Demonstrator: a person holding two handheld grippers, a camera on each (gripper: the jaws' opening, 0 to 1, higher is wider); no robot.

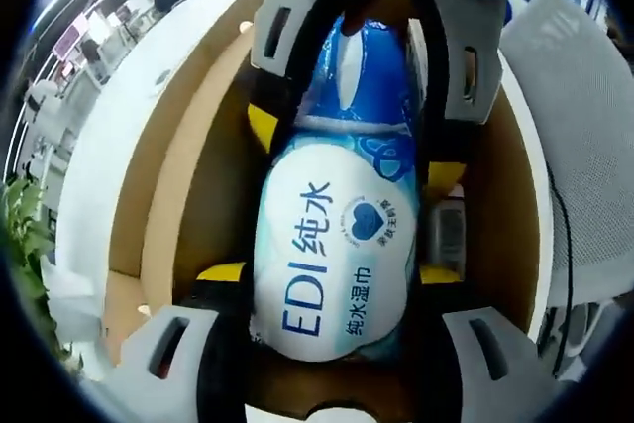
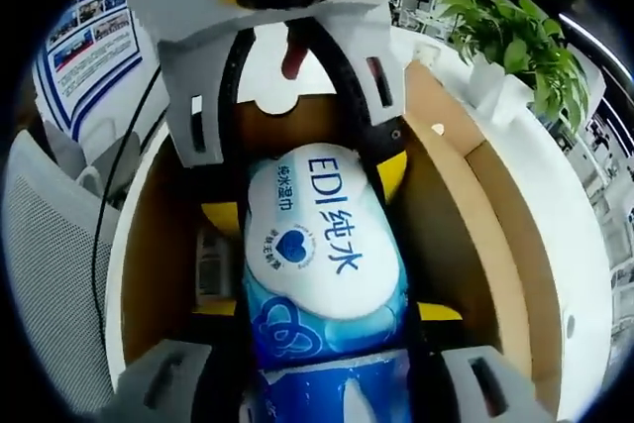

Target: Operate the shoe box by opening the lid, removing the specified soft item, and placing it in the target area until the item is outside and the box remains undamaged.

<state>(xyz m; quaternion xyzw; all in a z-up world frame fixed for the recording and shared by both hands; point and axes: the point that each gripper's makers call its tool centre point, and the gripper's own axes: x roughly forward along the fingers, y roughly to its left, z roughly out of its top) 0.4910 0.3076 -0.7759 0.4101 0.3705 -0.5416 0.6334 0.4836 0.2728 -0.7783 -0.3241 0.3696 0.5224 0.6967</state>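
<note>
A blue-and-white pack of wet wipes [image 1: 332, 245] [image 2: 322, 264] lies lengthwise inside the open brown cardboard shoe box [image 1: 193, 175] [image 2: 451, 195]. My left gripper [image 1: 330, 274] is shut on the white end of the pack, its yellow pads pressed against both sides. My right gripper [image 2: 325, 310] is shut on the blue end. Each gripper also shows in the other's view, coming in from the top: the right gripper [image 1: 355, 151] and the left gripper [image 2: 307, 193]. The box floor under the pack is hidden.
The box sits on a white table [image 1: 109, 146] [image 2: 584, 274]. A small grey item [image 1: 451, 235] [image 2: 211, 264] lies in the box beside the pack. A white mesh chair [image 1: 584, 126] [image 2: 54, 245] stands close by. A potted plant [image 2: 515, 37] is near the box's far corner.
</note>
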